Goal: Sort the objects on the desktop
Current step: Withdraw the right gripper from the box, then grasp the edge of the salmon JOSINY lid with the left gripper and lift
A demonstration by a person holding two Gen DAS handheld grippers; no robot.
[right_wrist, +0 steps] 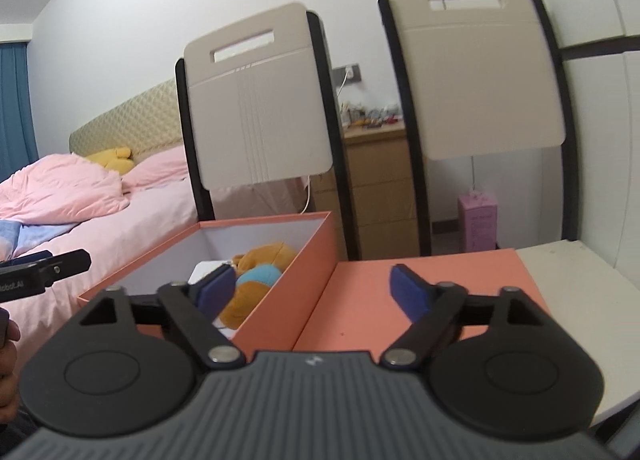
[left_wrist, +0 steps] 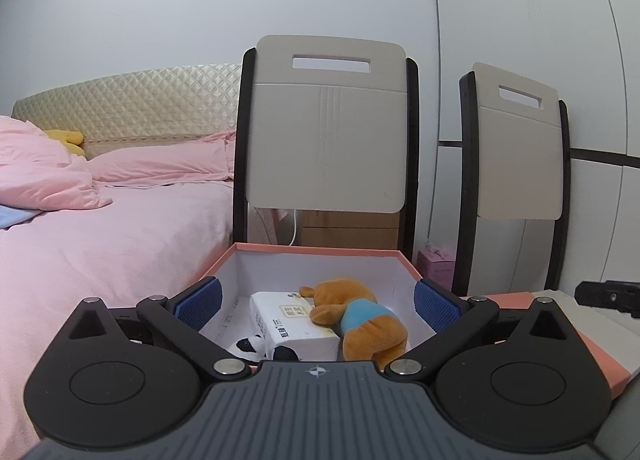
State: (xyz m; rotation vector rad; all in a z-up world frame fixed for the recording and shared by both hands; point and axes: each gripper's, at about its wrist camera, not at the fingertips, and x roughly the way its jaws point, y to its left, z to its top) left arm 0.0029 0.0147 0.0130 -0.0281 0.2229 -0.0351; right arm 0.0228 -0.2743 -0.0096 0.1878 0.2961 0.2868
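Observation:
An open salmon-pink box [left_wrist: 316,248] with a white inside holds a brown plush bear in a blue shirt [left_wrist: 356,316], a white tissue pack [left_wrist: 292,324] and a small black-and-white plush [left_wrist: 252,346]. My left gripper [left_wrist: 316,304] is open and empty, its blue pads spread just above the box's near side. In the right wrist view the same box [right_wrist: 288,296] stands left of its flat salmon lid [right_wrist: 432,284]. My right gripper [right_wrist: 316,292] is open and empty, over the box's right wall and the lid's left edge. The bear [right_wrist: 256,272] shows inside.
Two folded beige chairs [left_wrist: 328,127] [right_wrist: 480,75] lean against the wall behind the white table [right_wrist: 580,300]. A bed with pink bedding [left_wrist: 100,227] lies to the left. A wooden dresser [right_wrist: 376,187] and a pink carton [right_wrist: 478,221] stand behind the chairs.

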